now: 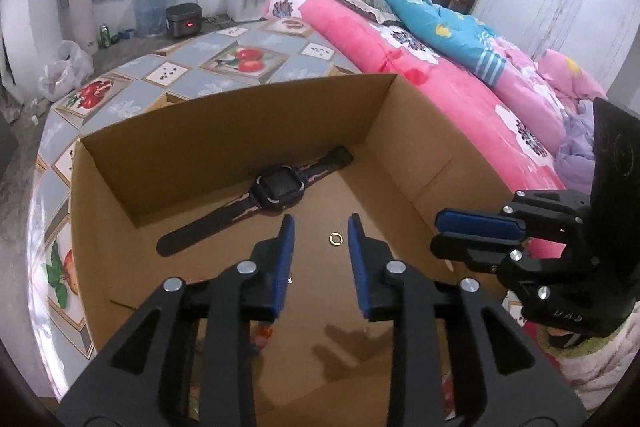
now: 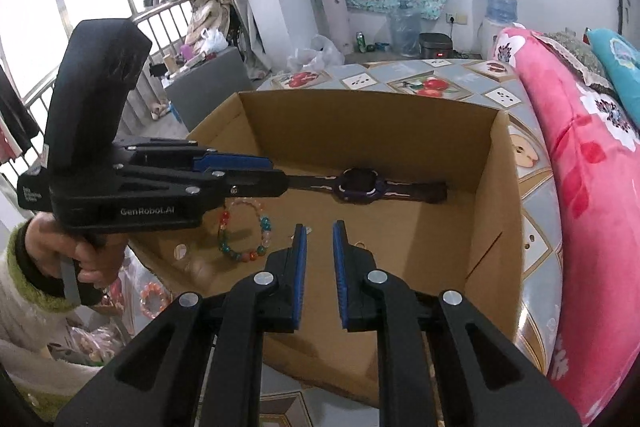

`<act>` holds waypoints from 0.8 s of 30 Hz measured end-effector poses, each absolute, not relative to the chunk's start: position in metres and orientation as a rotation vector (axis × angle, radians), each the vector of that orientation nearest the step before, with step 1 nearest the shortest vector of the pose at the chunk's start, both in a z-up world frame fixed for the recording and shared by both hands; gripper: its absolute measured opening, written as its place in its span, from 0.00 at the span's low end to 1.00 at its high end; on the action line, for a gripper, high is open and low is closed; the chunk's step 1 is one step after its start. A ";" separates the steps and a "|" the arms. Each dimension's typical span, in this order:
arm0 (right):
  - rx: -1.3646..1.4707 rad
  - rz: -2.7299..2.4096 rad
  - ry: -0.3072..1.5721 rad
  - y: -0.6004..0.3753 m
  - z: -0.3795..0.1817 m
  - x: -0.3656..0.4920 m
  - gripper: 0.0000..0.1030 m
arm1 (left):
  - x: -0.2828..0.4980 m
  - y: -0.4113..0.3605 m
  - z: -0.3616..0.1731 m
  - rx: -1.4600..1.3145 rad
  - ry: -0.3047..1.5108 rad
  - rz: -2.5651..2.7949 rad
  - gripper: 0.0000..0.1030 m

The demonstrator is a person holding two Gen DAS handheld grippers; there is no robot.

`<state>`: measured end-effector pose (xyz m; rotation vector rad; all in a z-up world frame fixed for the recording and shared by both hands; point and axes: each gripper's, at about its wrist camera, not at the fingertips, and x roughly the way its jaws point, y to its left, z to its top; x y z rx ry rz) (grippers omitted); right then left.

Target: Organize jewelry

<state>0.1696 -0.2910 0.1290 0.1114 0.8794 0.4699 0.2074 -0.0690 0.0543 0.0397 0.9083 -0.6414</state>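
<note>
Occlusion first: left wrist view loses the near floor of the cardboard box (image 1: pixel 224 131) behind the left hand-held gripper (image 1: pixel 321 233), and only a sliver of red beads shows low between its arms. Right wrist view has the left tool's body covering one end of the watch (image 2: pixel 362 185) strap and the top of the bead bracelet (image 2: pixel 244 233). Clutter at the lower left of that view (more beads, bags?) is too blurred to name.

Ring (image 1: pixel 335 238) (small, gold) lies on the box floor between the left fingertips, nearer the right-hand pad, touching neither. Left jaws stand apart, released, nothing gripped. Watch (image 1: pixel 276 187) lies flat just beyond the tips, along the far wall.

Right hand-held gripper (image 2: pixel 320 231) hangs over the box floor, jaws a narrow gap apart with nothing between them. From the left wrist it shows side-on at the right edge of the box (image 1: pixel 476 227), fingers nearly together. Bracelet sits left of its tips, watch ahead.

Ring shows only in the left wrist view; I can't find it from the right. Bracelet shows whole only from the right wrist, as does the person's hand (image 2: pixel 76 251) on the left tool's handle. Box stands on a fruit-patterned bench (image 2: pixel 432 79) beside a pink bed (image 1: pixel 440 75).
</note>
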 end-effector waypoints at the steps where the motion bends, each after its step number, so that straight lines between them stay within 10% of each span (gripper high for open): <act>1: 0.121 0.472 0.873 -0.294 0.130 0.169 0.14 | 0.205 -0.067 0.055 0.031 0.903 -0.638 0.25; 24: 0.260 0.666 0.788 -0.311 0.117 0.051 0.23 | 0.045 0.010 0.069 -0.041 0.613 -0.754 0.31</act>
